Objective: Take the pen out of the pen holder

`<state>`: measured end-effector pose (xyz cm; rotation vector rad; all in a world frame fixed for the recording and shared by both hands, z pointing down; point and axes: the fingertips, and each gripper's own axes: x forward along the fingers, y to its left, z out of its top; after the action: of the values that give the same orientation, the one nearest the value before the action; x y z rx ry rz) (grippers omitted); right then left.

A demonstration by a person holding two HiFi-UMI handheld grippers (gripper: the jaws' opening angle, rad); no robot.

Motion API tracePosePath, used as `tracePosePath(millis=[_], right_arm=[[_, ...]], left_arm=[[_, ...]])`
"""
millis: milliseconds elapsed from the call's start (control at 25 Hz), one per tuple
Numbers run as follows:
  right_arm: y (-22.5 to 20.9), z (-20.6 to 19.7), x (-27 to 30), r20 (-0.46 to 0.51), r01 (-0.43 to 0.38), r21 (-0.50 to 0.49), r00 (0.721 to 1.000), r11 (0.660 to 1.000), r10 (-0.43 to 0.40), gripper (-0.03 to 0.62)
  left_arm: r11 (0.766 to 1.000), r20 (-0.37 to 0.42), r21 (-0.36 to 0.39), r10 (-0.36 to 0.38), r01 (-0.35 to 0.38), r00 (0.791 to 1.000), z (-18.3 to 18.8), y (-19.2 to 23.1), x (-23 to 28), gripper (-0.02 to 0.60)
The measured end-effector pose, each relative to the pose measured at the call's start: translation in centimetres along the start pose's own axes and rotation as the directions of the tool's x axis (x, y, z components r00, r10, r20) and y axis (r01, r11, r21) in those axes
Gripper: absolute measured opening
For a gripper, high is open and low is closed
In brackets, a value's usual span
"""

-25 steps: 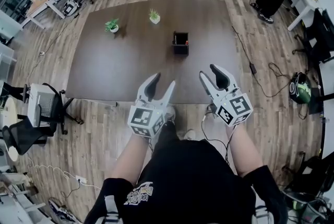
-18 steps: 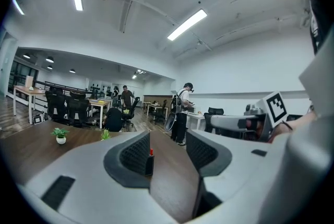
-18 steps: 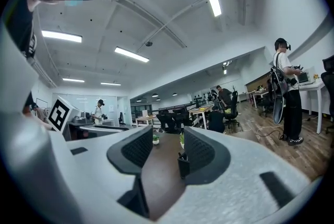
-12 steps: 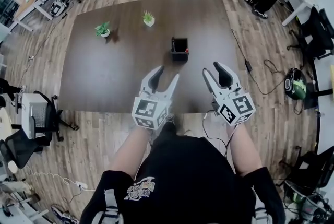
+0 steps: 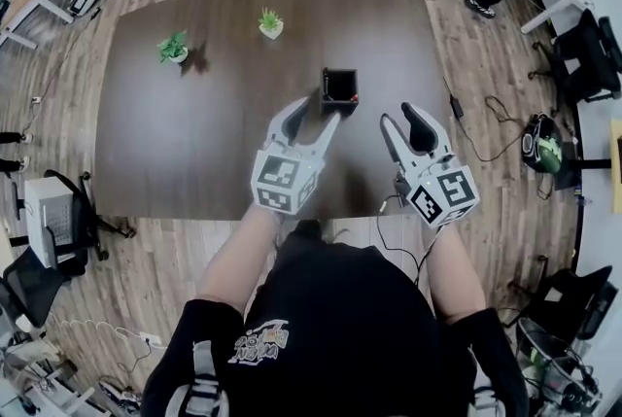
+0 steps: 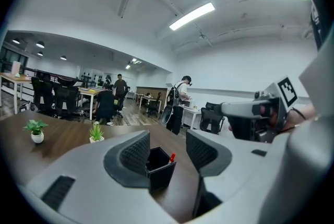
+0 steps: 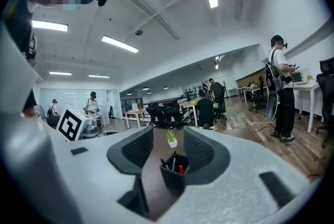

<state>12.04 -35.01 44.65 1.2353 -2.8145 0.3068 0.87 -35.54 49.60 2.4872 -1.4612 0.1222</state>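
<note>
Two grippers have closed in on the table (image 5: 194,133) over the last second; a moment ago they hung back over its near edge, and now the left gripper (image 5: 319,111) has its tips just short of the pen holder (image 5: 339,86), while the right gripper (image 5: 397,114) stands a little to the holder's right and nearer the person. Neither has taken anything. Both sets of tongs gape wide with nothing between the pads, so I'd judge this is still the approach, with the reach into the holder yet to come. The pen (image 5: 354,98) remains in the holder, which stands upright near the table's middle, well apart from the two small plants (image 5: 174,48) further back. From overhead the pen is only a red speck at the holder's right corner. The right gripper view does better, looking down into the black box, where a red-capped pen (image 7: 180,168) leans beside what look like two darker ones, all framed between that gripper's parted jaws. The left gripper view comes in lower, so the holder (image 6: 159,171) shows mostly as a side wall with the red tip (image 6: 171,156) poking above its rim, and it catches the other gripper's marker cube (image 6: 286,91) off to the right. Only the head view shows how the two grippers stand to each other.
</note>
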Motion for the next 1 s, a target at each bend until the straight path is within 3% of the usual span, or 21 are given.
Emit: tracePosePath(millis=[560,1000], right_arm=[[-2.9,-2.5,3.1,-0.053,0.079,0.063,0.996,0.995,-0.076,0.169],[-4.7,-4.1,2.5,-0.077,0.137,0.102,0.989,0.985,-0.130,0.153]], left_arm=[[0.997,-0.157,-0.061,-0.052,0.043,0.986,-6.6,3.7,6.3,0.192],[0.995,-0.212,-0.094,-0.050,0.031,0.976,-9.6,4.5,8.4,0.130]])
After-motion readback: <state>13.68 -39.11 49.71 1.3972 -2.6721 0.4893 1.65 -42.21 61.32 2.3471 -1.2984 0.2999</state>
